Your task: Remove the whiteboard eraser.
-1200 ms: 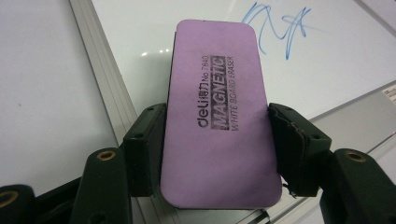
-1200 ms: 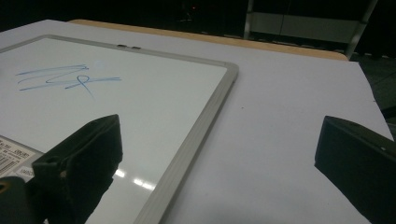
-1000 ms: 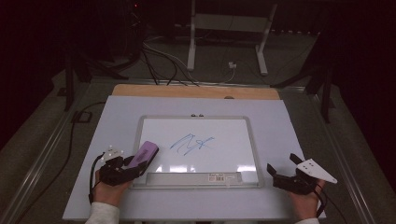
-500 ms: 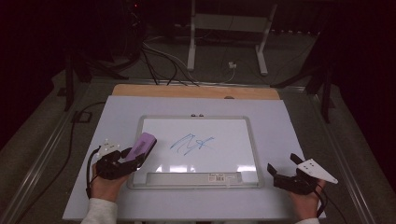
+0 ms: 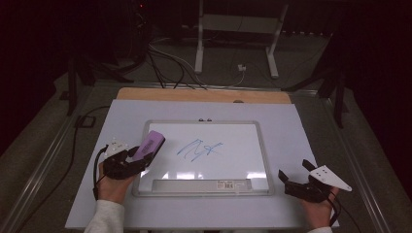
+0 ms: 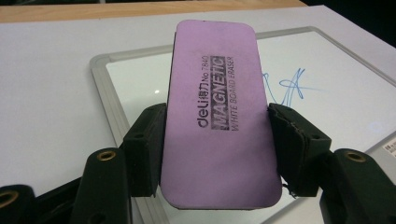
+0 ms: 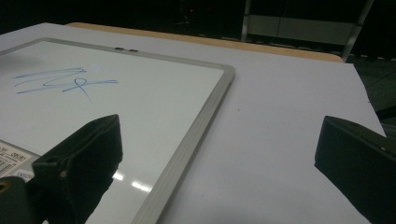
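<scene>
High view: left gripper [image 5: 138, 156] pinches purple eraser [image 5: 149, 144] by its long sides, above whiteboard [image 5: 243, 127] left edge. Right gripper [image 5: 296, 183] spread, empty, off board's right edge. Advice: lay eraser flat over blue scribble [image 5: 198, 149], wipe evenly. Since 1 second ago, eraser rose boardward.

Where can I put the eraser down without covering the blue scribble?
Bare table lies left of the whiteboard, and a wider strip right of its frame, up to the open right gripper. Board right of the scribble is blank. The left gripper holds the eraser.
</scene>
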The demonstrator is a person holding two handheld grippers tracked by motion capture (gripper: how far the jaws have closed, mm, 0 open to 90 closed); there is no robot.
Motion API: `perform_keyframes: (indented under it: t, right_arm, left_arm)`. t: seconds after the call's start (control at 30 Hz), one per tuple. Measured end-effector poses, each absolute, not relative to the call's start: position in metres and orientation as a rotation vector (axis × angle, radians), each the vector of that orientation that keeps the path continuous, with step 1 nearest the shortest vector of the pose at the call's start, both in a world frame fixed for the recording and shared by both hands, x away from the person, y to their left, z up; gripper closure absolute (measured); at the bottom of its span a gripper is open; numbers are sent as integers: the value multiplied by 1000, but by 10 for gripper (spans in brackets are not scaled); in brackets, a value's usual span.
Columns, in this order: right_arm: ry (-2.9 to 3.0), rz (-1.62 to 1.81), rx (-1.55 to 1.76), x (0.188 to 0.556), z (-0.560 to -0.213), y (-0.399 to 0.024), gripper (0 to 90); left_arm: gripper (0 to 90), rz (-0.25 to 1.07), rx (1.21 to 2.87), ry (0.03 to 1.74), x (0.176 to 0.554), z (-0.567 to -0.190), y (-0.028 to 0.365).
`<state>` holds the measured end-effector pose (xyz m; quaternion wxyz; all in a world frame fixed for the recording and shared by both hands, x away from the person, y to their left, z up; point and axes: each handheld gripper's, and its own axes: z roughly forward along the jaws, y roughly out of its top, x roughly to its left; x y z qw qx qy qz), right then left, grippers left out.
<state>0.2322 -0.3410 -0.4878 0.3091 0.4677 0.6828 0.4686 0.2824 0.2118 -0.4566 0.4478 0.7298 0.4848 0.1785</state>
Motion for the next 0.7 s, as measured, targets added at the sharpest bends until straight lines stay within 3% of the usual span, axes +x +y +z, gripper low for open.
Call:
perform_keyframes:
  t: [0.7]
  right_arm:
    - [1806,1237,1240,233,-488,-340,12]
  left_arm:
    - [417,454,1834,1150,308,-456,193]
